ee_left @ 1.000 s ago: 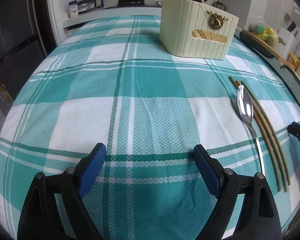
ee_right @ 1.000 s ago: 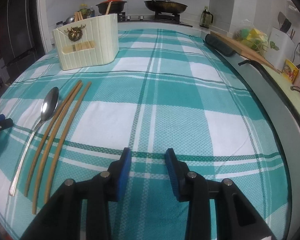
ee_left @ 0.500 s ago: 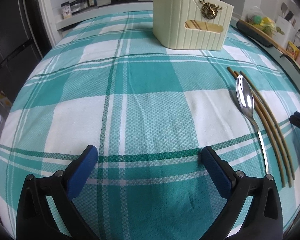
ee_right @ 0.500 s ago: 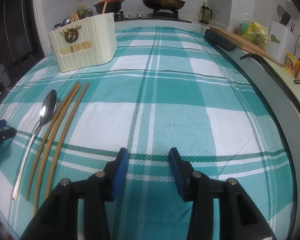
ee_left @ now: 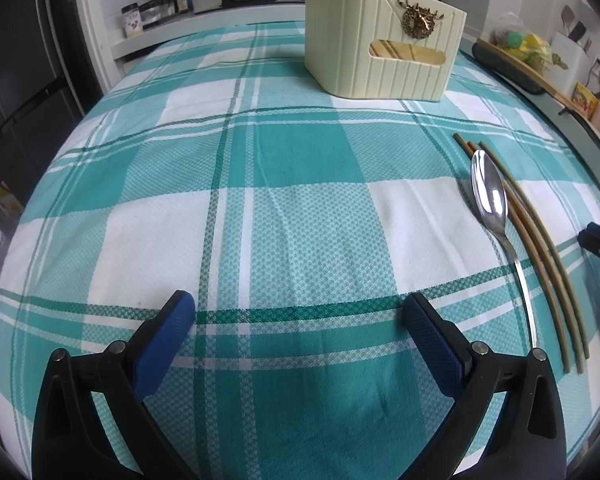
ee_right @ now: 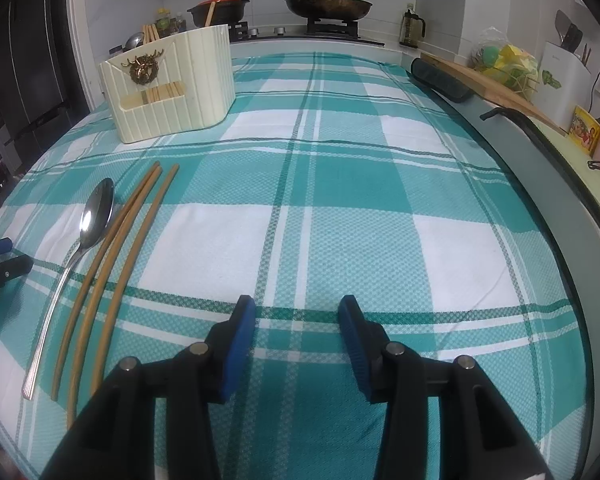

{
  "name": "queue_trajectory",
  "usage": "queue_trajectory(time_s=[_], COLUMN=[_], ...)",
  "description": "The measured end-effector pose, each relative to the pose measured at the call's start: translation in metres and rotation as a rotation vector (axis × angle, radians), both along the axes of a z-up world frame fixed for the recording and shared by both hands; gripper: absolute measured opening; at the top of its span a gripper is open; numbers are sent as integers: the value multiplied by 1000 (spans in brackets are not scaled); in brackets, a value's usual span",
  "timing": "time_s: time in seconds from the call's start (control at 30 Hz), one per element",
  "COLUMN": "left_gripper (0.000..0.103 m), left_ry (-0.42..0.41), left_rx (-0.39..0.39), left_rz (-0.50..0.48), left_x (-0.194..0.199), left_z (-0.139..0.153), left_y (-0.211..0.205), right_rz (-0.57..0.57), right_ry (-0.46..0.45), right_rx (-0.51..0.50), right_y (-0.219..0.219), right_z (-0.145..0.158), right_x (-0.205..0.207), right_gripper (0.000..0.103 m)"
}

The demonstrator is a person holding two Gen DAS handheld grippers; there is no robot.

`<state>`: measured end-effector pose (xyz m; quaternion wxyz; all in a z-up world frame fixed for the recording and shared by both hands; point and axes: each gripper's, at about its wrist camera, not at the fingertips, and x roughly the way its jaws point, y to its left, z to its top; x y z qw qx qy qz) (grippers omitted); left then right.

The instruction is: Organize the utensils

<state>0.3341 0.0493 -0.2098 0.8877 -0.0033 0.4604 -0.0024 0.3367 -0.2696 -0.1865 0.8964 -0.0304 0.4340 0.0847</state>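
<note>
Here the left gripper [ee_left: 298, 312] is sitting at bottom centre of the left wrist view, its blue fingers [ee_left: 165, 342] standing spread wide with only the teal plaid cloth [ee_left: 300, 168] showing between them. The right gripper [ee_right: 296, 316] is sitting at bottom centre of the right wrist view, fingers [ee_right: 240, 344] partly apart and gripping nothing.

The spoon [ee_left: 490, 200] is lying bowl-up on the cloth at right of the left view, with three chopsticks [ee_left: 540, 248] lying just beside it toward the frame edge. In the right view the same spoon [ee_right: 94, 216] and chopsticks [ee_right: 124, 236] are showing at left, running toward the lower left corner.

The cream utensil holder [ee_left: 380, 40] is standing at upper centre-right in the left view, and at upper left in the right view [ee_right: 168, 88], already holding chopsticks and a spoon.

Only the right view is showing the lidded frying pan [ee_right: 326, 4] on the stove at top centre and the kettle [ee_right: 414, 28] to its right. Only the left view is showing the spice jars [ee_left: 156, 8] at upper left. Each view is catching the other gripper's tip at the edge nearest the spoon.
</note>
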Motion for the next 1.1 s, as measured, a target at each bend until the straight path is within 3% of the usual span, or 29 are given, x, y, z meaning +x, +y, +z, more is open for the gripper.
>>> queue_trajectory(time_s=[1.1], left_gripper=[103], left_ry=[-2], left_rx=[1], left_rz=[11], left_x=[-1], left_z=[0], left_y=[1], right_rz=[2], right_ry=[0], right_rx=[2], right_y=[-1], right_z=[0], right_x=[0], right_gripper=[46])
